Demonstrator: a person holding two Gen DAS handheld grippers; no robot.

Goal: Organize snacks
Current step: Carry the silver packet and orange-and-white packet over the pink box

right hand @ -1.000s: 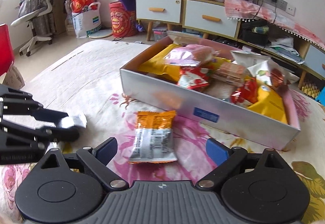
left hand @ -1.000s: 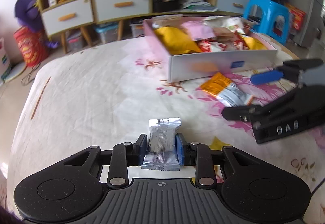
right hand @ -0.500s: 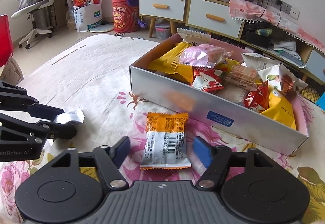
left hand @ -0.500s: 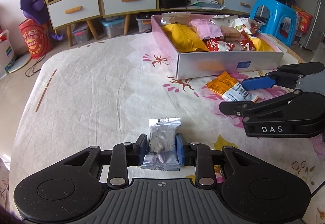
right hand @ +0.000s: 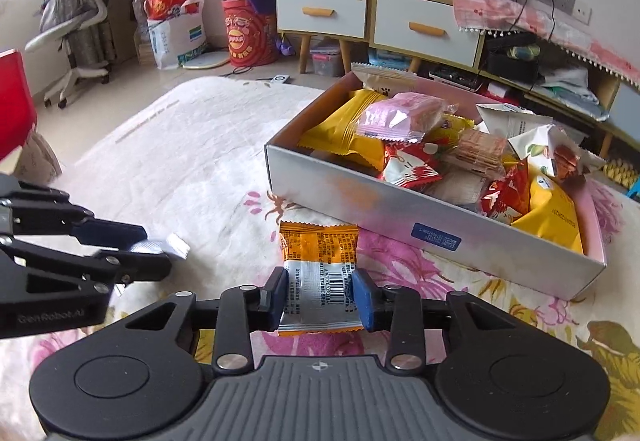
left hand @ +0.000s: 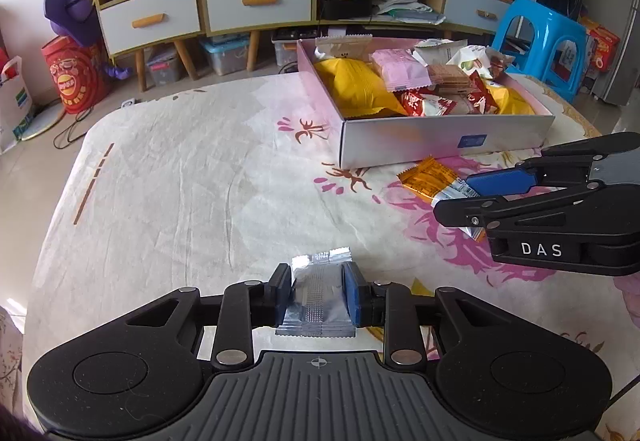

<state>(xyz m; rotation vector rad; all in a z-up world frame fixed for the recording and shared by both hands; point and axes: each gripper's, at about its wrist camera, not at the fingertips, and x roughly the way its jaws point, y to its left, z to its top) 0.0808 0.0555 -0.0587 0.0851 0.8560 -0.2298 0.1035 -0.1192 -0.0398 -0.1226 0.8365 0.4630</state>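
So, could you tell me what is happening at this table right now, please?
A person is sorting snacks with two handheld tongs. The left tongs are shut on a silver packet. The right tongs are closed around an orange and silver packet lying on the floral cloth beside the snack box, which is already full of packets.
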